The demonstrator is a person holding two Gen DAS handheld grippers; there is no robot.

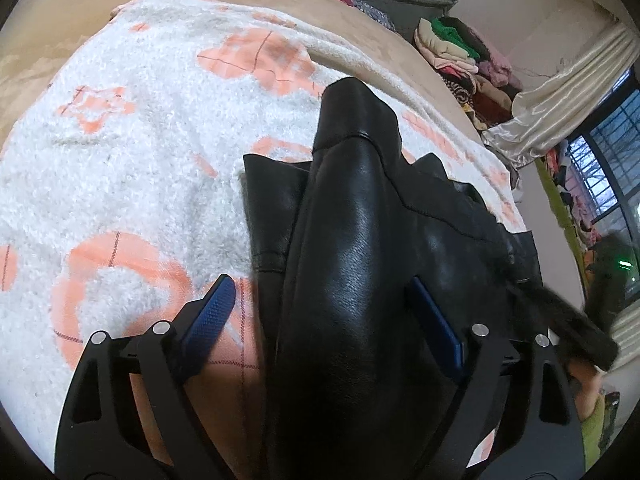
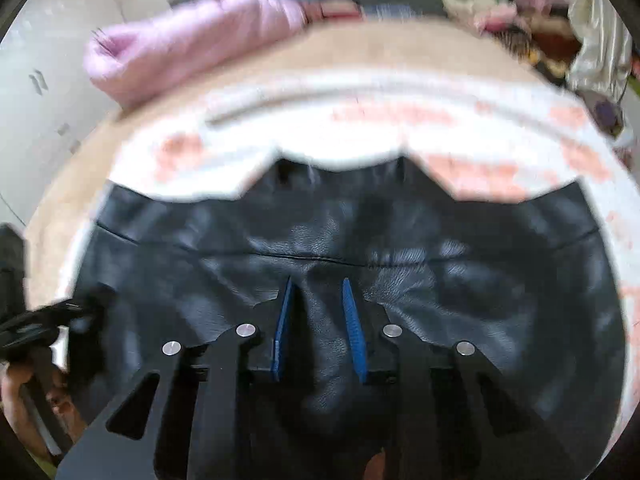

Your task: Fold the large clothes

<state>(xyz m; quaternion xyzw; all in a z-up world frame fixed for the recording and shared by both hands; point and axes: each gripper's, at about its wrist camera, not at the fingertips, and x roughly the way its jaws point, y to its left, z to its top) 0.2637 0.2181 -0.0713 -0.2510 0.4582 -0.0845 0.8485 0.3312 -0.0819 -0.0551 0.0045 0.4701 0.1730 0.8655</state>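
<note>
We list a black leather jacket (image 1: 360, 240) spread on the white-and-orange blanket (image 1: 140, 140), a raised fold between our left gripper's (image 1: 320, 292) wide-spread jaws, our right gripper (image 2: 318, 288) narrowed over the leather, grip uncertain.

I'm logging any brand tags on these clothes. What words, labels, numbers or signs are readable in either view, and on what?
None can be read.
Black leather jacket: no tag, brand or print shows in either view.
White and orange blanket: only a flower and line pattern, no letters.
Stacked clothes by the wall: too small to show any label.
The right wrist view is blurred, so any fine print there is lost.
</note>
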